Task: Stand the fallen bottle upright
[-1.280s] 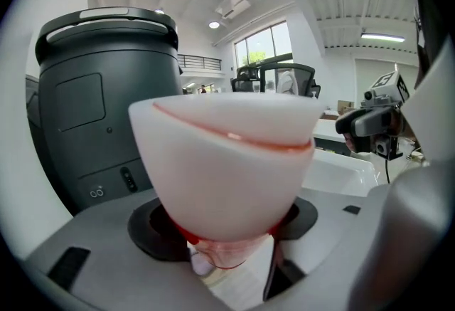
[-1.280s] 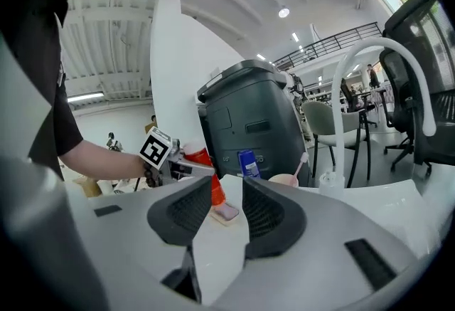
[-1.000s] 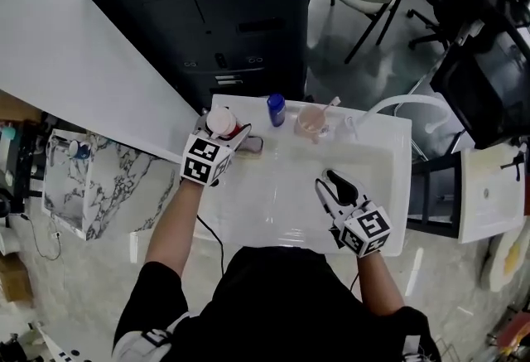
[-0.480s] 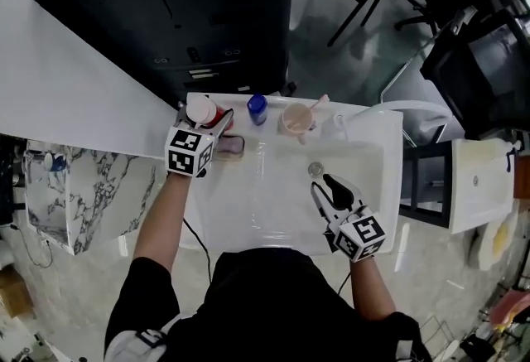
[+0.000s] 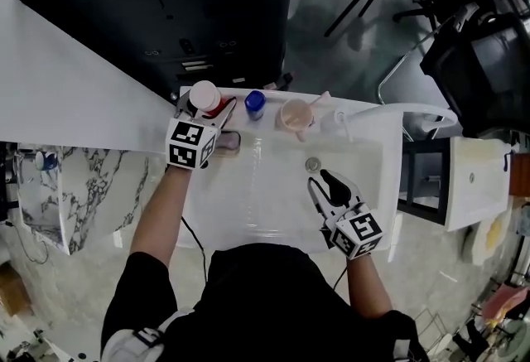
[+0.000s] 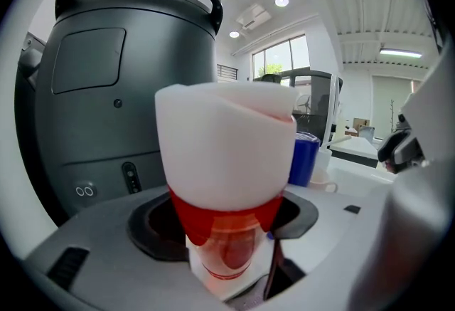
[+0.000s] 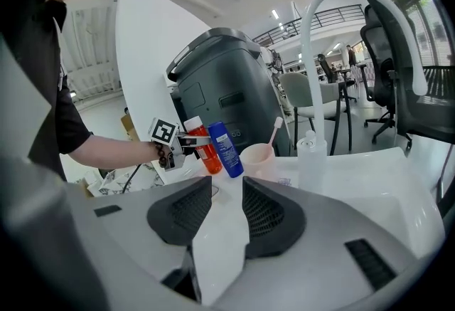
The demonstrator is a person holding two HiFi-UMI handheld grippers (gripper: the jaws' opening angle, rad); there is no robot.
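Note:
A red bottle point(image 5: 217, 109) with a white cap stands upright at the back left corner of the white basin counter point(image 5: 248, 211). My left gripper point(image 5: 207, 110) is shut on it, one jaw on each side just under the cap. In the left gripper view the red bottle point(image 6: 226, 160) fills the space between the jaws of the left gripper point(image 6: 227, 231). My right gripper point(image 5: 323, 184) hovers over the basin near the drain point(image 5: 312, 163), open with nothing between its jaws. The right gripper view shows the red bottle point(image 7: 202, 146) held upright by the left gripper point(image 7: 188, 139), far beyond the right gripper point(image 7: 227, 213).
A blue bottle point(image 5: 255, 103) stands right of the red one, then a pink cup point(image 5: 295, 114) with a toothbrush point(image 7: 274, 133) and a small clear dispenser point(image 7: 311, 149). A white faucet point(image 5: 414, 109) arches at the right. A large black appliance point(image 5: 166, 4) stands behind the counter.
My left gripper has carried the red bottle a little toward the counter's back edge and lower. The right gripper has sunk slightly over the basin.

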